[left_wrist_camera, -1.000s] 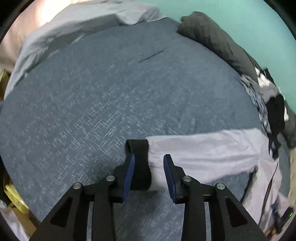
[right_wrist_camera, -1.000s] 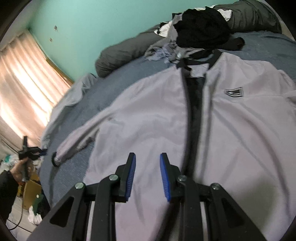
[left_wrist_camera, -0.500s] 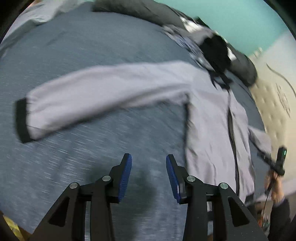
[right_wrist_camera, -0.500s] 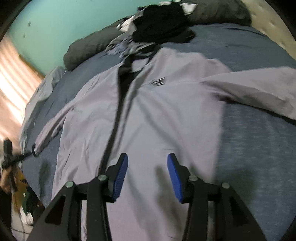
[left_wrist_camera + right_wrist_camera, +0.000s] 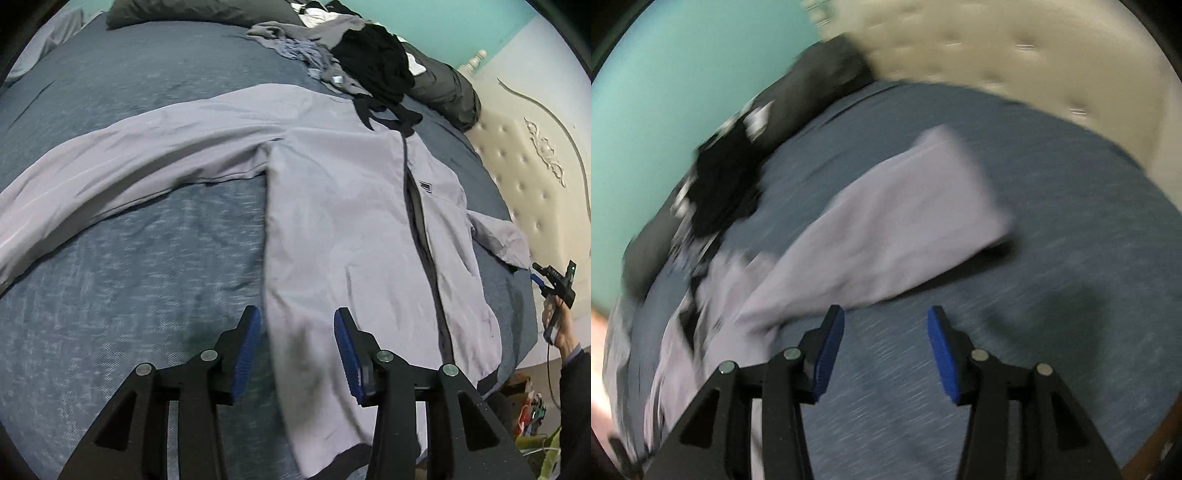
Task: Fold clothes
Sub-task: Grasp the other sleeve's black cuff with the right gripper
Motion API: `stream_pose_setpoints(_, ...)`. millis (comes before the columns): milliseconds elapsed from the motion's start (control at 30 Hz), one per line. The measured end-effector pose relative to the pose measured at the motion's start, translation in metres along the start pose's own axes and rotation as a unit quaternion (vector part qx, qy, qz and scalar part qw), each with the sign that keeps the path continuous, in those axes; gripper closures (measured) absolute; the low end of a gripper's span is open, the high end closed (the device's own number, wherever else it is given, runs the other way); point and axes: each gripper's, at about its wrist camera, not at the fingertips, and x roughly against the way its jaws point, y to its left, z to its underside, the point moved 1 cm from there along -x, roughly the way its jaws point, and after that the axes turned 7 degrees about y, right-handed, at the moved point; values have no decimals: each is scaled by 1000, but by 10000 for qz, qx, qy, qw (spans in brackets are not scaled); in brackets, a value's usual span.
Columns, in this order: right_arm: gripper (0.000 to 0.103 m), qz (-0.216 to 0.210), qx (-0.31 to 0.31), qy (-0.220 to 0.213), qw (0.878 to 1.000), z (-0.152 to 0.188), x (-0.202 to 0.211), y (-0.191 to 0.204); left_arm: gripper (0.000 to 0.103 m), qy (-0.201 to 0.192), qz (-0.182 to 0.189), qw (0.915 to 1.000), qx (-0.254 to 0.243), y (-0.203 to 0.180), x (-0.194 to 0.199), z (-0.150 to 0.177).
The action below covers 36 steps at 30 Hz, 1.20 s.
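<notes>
Hovering left gripper (image 5: 297, 349) over jacket (image 5: 351, 221)

Readable text: none.
Jacket (image 5: 332, 206) chest patch (image 5: 426, 185): small dark rectangle with pale stripes, lettering too small to make out.
Right wrist view: too blurred to read.

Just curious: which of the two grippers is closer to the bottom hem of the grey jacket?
Left. The left gripper hangs open right over the jacket near its hem; the right gripper, open, is off beside a sleeve.
</notes>
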Motion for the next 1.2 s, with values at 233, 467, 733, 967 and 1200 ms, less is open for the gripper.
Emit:
stream_pose_setpoints(233,55,42,-698,-117,9975,-42,-22,-74,55,-42,-26,10000,16,-19,-6,-18)
stream_pose_setpoints(467,55,-233,-357,-223,9988,-62,-52,-66,55,63,-156,9998,-59,-31,-18,-30)
stream_pose_setpoints(733,60,-740,995,286,9919,-43,-81,-1,55,151,-168,9996,-153,-42,-26,-34)
stream_pose_setpoints(967,60,-922,1711,761,9780,-14,-89,36,55,155,-137,9996,-198,-47,-23,-32)
stream_pose_setpoints(1200,60,-1270,980,36,9870,-19,-46,-5,55,108,-110,9997,-186,-46,-18,-33)
